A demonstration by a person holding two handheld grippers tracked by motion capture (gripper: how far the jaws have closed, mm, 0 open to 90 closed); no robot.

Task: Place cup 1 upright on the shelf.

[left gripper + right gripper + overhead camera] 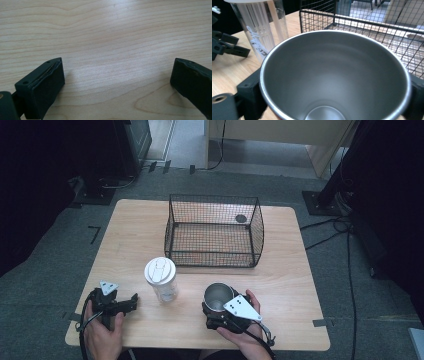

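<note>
Right claw pinching a steel cup near the bench's front edge; left claw spread and idle.

High view: right claw (220, 307) grips the cup (218, 296) beside the bottle (161, 279), short of the basket (215, 231); a wide swing could topple the bottle. Left gripper view: left claw (117, 82) spread over bare bench (112, 37). Right gripper view: the cup (334, 75) sits between both jaws; its smooth wall may slip if tilted.

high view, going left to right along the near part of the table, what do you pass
left gripper → clear tumbler with white lid → steel cup, held between the jaws of the right gripper. The wire basket stands farther back on the table.
</note>
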